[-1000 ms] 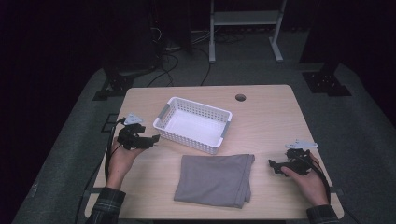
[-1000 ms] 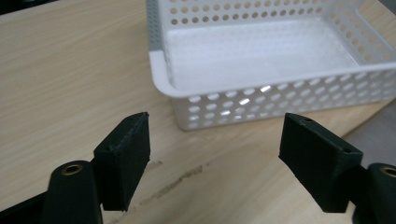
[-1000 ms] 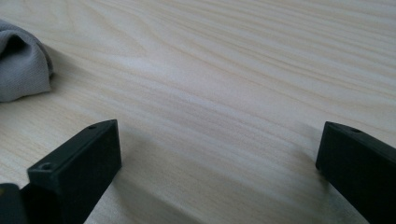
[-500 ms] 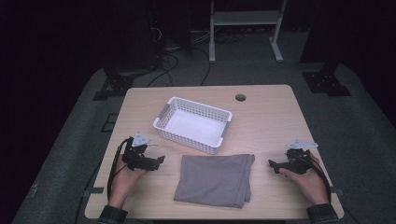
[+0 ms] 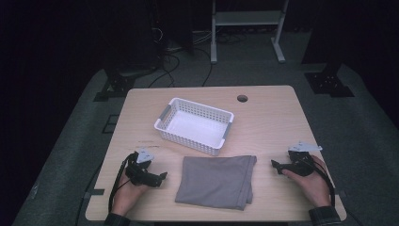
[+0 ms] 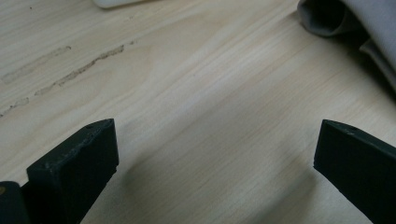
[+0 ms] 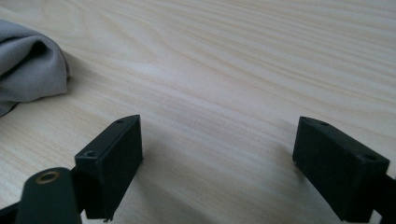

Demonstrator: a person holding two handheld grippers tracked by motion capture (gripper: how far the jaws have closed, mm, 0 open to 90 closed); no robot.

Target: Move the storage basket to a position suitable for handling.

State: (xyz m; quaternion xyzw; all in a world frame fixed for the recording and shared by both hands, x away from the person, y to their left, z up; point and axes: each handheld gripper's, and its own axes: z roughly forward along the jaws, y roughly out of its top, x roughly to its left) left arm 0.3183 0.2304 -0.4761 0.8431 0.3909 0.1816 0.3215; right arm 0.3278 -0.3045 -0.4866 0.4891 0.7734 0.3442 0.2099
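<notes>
**A:** Where is the grey cloth (image 5: 216,181) lying?

**B:** It is lying folded flat on the pale wooden table (image 5: 273,117), near the front edge, between the two hands. The white slatted basket (image 5: 195,125) is sitting just behind it, apart from it. Beyond that, a round hole (image 5: 242,98) is showing in the tabletop. Around the table, grey carpet is running into a dark room, with cables on the floor and a white metal stand (image 5: 244,21) at the back.

**A:** What is differing from a second ago?

**B:** The left gripper (image 5: 162,175) was sitting higher up the table, beside the basket's left end. Now it is lying nearer the front, level with the cloth. The right gripper (image 5: 274,164) is keeping its place. The cloth and basket are lying as before.

**A:** How are the hands sitting?

**B:** Both are resting low on the table, each pointing inward at the cloth from its own side, near it but not touching. The left gripper's jaws have just been opening and are standing wide over bare wood, a cloth fold (image 6: 355,23) showing ahead. The right gripper's jaws have just been closing a little, yet are standing apart with nothing between them, a cloth corner (image 7: 28,65) off to one side.
</notes>
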